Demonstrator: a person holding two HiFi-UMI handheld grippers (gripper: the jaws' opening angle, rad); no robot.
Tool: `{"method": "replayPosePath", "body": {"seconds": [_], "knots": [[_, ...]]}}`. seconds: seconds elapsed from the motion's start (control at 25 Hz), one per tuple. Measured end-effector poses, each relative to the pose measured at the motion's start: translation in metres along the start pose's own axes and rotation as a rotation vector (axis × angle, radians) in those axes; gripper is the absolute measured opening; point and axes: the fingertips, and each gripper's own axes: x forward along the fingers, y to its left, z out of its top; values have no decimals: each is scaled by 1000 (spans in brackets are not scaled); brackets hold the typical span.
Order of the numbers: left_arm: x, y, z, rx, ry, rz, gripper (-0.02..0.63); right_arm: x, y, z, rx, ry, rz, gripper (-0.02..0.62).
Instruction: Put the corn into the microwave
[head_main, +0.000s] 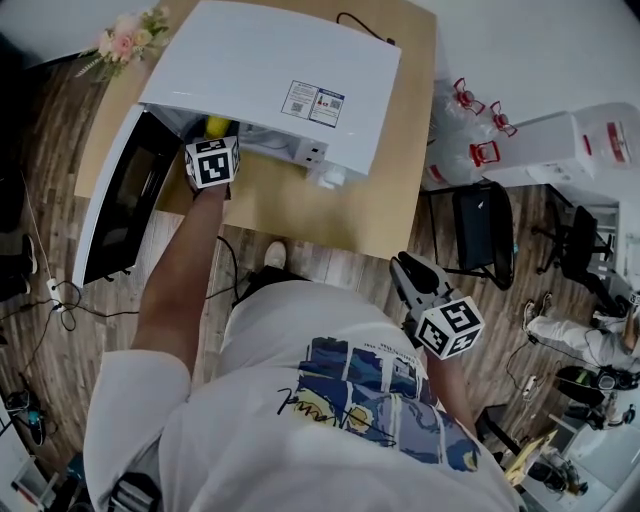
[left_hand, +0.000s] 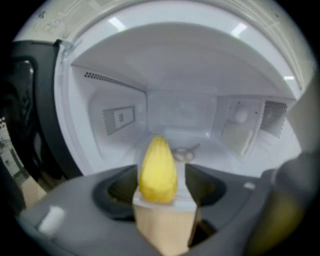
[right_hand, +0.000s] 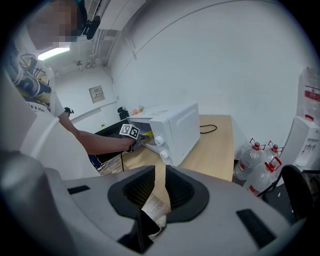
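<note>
Corn held at the microwave's mouth

Head view: the left gripper (head_main: 213, 136) reaches into the open microwave (head_main: 280, 70) by the counter's (head_main: 300, 210) left edge. Left gripper view: its fingers clench the corn (left_hand: 157, 170), which may roll out if released short. Right gripper view: fingers nearly closed, empty.

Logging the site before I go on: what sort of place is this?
Likely an office or lab room: the microwave sits on a wooden table, with large water bottles and a black chair nearby.
</note>
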Motion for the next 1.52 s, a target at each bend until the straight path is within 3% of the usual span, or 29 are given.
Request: {"method": "replayPosePath", "body": {"seconds": [0.48, 0.88, 1.0, 1.28, 1.52], "knots": [[-88, -42, -36, -73, 1, 31, 284, -51, -12, -27, -52, -47, 99, 49], [-180, -117, -78, -79, -1, -10, 48, -96, -20, -63, -90, -64, 197, 28], [-207, -140, -87, -83, -5, -33, 11, -108, -20, -73, -101, -66, 224, 25], [-279, -190, -108, -136, -12, -109, 8, -133, -15, -102, -106, -58, 293, 15], [-343, -233, -119, -144, -12, -236, 8, -138, -1, -120, -152, -34, 360, 14]]}}
